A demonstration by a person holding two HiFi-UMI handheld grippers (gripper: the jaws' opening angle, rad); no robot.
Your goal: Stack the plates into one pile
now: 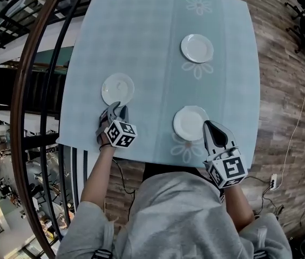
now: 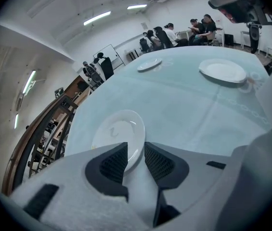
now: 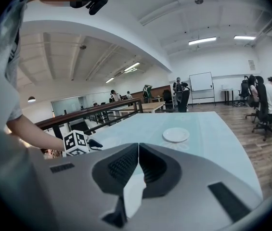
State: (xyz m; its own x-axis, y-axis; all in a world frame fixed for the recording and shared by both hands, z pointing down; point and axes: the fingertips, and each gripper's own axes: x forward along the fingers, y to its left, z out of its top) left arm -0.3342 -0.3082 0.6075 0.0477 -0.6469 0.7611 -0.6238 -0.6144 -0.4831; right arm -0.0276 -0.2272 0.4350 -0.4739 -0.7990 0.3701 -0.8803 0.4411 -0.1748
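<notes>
The left gripper's [image 2: 136,161] jaws stand narrowly apart with the near rim of the left plate [image 2: 119,134] in the gap, not visibly pinched. That plate lies on the desk [image 2: 188,109] straight ahead. The right gripper [image 3: 137,153], jaws together and empty, is just beside the near right plate [image 1: 189,122]. The far plate [image 1: 197,48] is well apart.

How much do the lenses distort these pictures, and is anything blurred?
Head view: strong fisheye, the pale blue tablecloth bulges outward. Left gripper view: black vignetted corners, nearest round white plate sharp. Right gripper view: same vignette, distant round white plate crisp.
</notes>
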